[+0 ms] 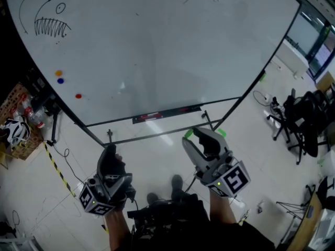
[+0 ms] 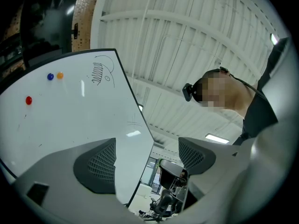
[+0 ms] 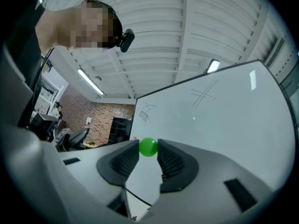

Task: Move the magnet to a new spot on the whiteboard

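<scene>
A small round green magnet sits pinched between the tips of my right gripper, away from the board; in the head view it shows at the tips of the right gripper, below the board's lower edge. The whiteboard leans ahead of me with an orange magnet, a blue magnet and a red magnet near its left edge. My left gripper is low at the left, open, nothing between its jaws. A toothy fish sketch marks the top left corner.
A dark tray strip runs along the board's bottom edge, above the stand's bar. Black office chairs and floor cables stand at the right. Boxes and clutter lie at the left beside striped floor tape.
</scene>
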`<action>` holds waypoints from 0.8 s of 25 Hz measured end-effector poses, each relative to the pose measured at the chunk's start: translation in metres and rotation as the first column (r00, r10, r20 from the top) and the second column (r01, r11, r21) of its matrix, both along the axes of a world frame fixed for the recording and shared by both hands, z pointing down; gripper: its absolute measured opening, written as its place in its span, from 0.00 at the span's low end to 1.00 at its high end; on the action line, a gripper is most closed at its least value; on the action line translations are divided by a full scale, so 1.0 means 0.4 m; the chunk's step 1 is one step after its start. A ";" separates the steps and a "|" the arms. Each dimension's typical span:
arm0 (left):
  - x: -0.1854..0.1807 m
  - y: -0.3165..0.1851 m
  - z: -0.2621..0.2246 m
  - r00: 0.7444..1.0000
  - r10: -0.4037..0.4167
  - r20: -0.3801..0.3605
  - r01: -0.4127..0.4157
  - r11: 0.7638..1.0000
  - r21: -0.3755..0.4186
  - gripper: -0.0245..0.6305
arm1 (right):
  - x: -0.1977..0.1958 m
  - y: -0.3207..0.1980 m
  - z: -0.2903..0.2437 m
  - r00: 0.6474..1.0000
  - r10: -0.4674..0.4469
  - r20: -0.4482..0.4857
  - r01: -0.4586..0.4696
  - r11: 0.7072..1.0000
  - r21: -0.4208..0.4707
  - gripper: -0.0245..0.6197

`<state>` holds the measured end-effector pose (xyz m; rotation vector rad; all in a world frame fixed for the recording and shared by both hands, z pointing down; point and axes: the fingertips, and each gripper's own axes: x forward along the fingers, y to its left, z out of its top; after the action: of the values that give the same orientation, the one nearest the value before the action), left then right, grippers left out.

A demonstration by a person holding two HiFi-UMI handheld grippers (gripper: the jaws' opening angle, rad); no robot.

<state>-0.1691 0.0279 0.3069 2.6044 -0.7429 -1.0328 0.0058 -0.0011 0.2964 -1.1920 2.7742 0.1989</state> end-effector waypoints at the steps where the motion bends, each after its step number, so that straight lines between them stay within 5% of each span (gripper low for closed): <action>1: 0.010 -0.012 -0.005 1.000 -0.005 0.002 0.005 1.000 0.001 0.67 | 0.010 -0.013 -0.001 1.000 -0.002 -0.002 0.002 1.000 0.002 0.27; 7: 0.092 -0.080 -0.007 1.000 0.013 0.002 -0.013 1.000 -0.017 0.67 | 0.110 -0.113 -0.008 1.000 0.001 0.015 -0.001 1.000 0.014 0.27; 20: 0.241 -0.196 -0.005 0.986 -0.149 0.079 0.152 0.988 -0.033 0.67 | 0.256 -0.344 0.044 0.998 -0.029 -0.047 0.030 0.999 0.027 0.27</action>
<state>-0.0725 -0.0507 0.3047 2.5998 -0.9813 -0.9530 0.1083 -0.1387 0.3142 -1.1533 2.8169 0.2651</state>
